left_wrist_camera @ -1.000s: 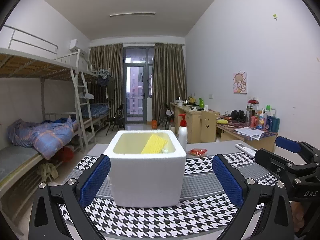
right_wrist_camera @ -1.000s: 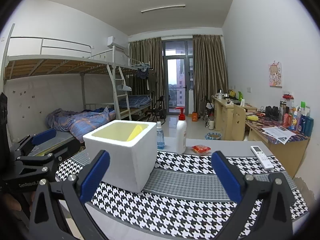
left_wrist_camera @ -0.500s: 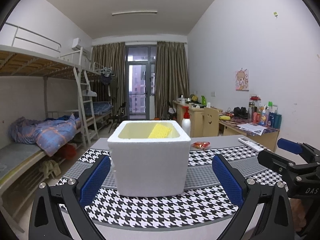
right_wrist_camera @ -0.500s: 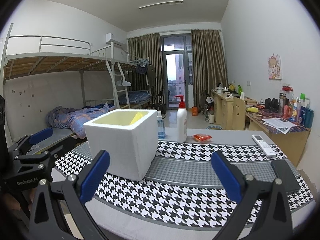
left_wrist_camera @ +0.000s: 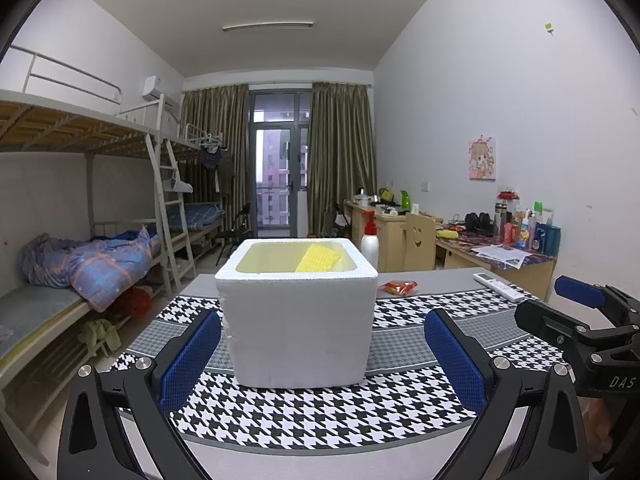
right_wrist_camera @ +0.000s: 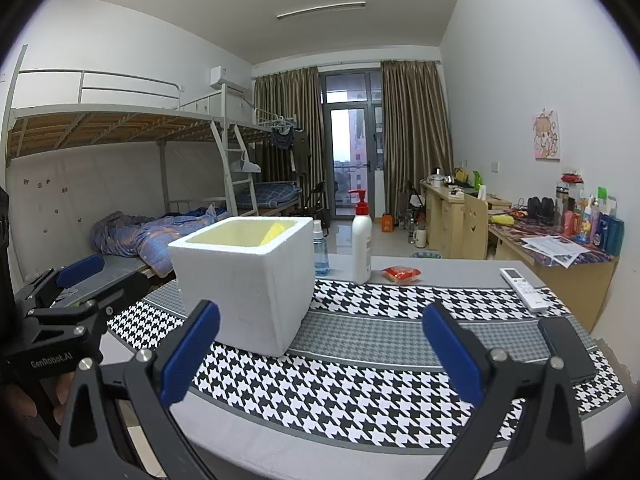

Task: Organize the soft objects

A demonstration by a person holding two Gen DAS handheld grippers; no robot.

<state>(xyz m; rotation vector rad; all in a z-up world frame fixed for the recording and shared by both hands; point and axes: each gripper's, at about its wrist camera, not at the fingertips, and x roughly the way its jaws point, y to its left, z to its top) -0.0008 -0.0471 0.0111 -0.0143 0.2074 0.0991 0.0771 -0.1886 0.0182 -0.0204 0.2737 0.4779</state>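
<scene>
We hold the left gripper (left_wrist_camera: 322,354) and right gripper (right_wrist_camera: 320,344) wide apart, empty, at the table's near edge. A yellow ribbed sponge (left_wrist_camera: 318,259) leans inside the white square foam box (left_wrist_camera: 298,320) on the houndstooth mat (right_wrist_camera: 360,384).

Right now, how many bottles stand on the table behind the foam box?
2: a white pump bottle right of the box, and a small blue spray bottle between them, touching neither. The box may hide others.

On the surface (right_wrist_camera: 400,432) a foam box (right_wrist_camera: 248,280) sits at ten o'clock holding a sponge (right_wrist_camera: 274,232), with a pump bottle (right_wrist_camera: 361,246) and packet (right_wrist_camera: 401,273) behind at twelve and a remote (right_wrist_camera: 524,289) at two.
</scene>
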